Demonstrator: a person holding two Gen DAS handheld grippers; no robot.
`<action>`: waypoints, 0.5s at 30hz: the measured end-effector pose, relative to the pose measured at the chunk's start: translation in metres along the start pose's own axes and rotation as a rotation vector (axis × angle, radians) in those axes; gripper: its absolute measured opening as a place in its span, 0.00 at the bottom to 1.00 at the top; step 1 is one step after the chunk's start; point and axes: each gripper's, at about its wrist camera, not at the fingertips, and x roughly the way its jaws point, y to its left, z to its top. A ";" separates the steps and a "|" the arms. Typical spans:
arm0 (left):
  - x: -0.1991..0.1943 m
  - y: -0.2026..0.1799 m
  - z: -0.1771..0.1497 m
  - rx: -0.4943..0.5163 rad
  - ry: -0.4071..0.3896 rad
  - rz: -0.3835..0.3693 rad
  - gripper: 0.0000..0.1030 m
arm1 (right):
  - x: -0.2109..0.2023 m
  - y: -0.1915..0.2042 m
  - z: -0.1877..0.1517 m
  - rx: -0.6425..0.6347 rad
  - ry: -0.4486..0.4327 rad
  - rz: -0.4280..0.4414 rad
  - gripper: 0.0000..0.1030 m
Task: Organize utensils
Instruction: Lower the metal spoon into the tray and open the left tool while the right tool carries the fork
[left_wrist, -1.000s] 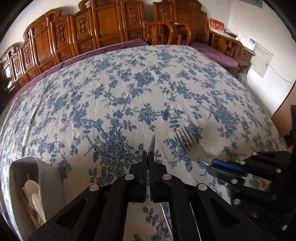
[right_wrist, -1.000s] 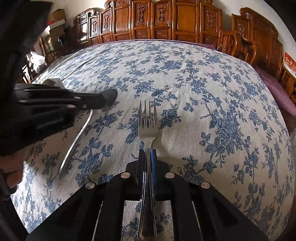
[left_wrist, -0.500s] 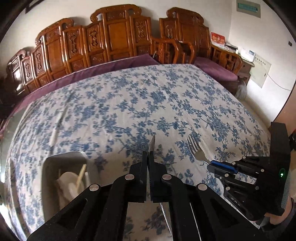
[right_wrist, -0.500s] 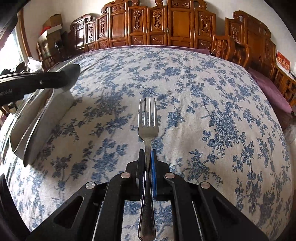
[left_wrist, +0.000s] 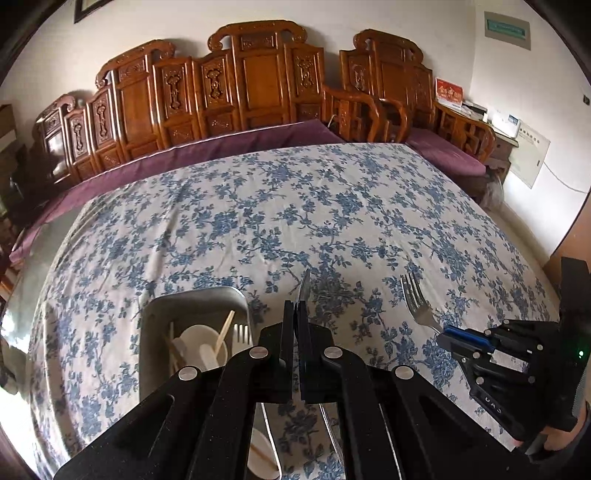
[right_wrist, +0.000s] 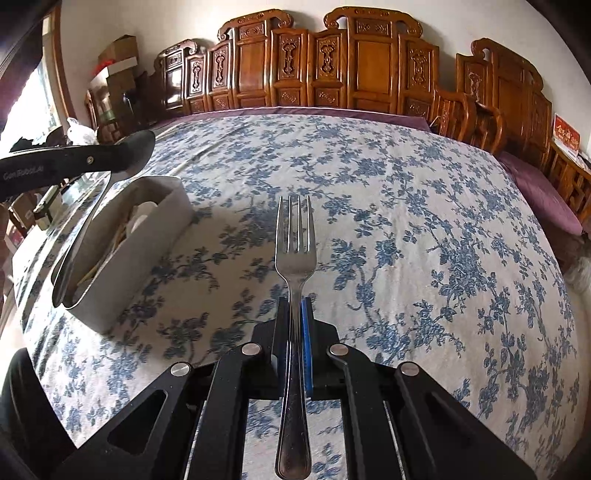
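While both tools hang above the flowered tablecloth (left_wrist: 258, 206), each carries one piece of cutlery, where a second ago both were low over the cloth.

Item, left gripper (left_wrist: 296, 314): jaws pressed together, pinching a knife (left_wrist: 304, 286) whose tip pokes forward past the fingers; in the right view its blade (right_wrist: 79, 236) hangs down over the tray. Since the earlier frames this tool has risen and swung left, so the tray now sits just below and left of its fingers instead of at the frame's edge.

Item, right gripper (right_wrist: 295, 317): jaws pressed together on a fork (right_wrist: 295, 236), held by the neck, tines forward, handle trailing back between the arms. Grip unchanged from the earlier frames; the tool has lifted, and more of the table shows beneath it.

Item, tray (left_wrist: 192, 295): metal, rectangular, on the cloth at left. Contents: white spoons (left_wrist: 199, 341), chopsticks (left_wrist: 225, 330), a fork head. It is fully in sight now; a second ago only a corner showed.

Reading: the lift is complete for both pieces, and carriage toward the tray is under way. The knife appears nearest to delivery and likely goes in first; the fork remains well right of the tray and needs a further leftward carry. Risk, as judged: a long blade dropped at a slant may catch the rim.
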 end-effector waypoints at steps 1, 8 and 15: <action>-0.001 0.001 -0.001 0.000 -0.002 0.001 0.01 | -0.001 0.001 -0.001 0.001 -0.002 0.001 0.08; -0.004 0.018 -0.007 -0.009 0.001 0.022 0.01 | -0.011 0.013 -0.002 -0.005 -0.013 0.016 0.08; 0.006 0.047 -0.013 -0.021 0.026 0.077 0.01 | -0.015 0.023 0.001 -0.017 -0.024 0.029 0.08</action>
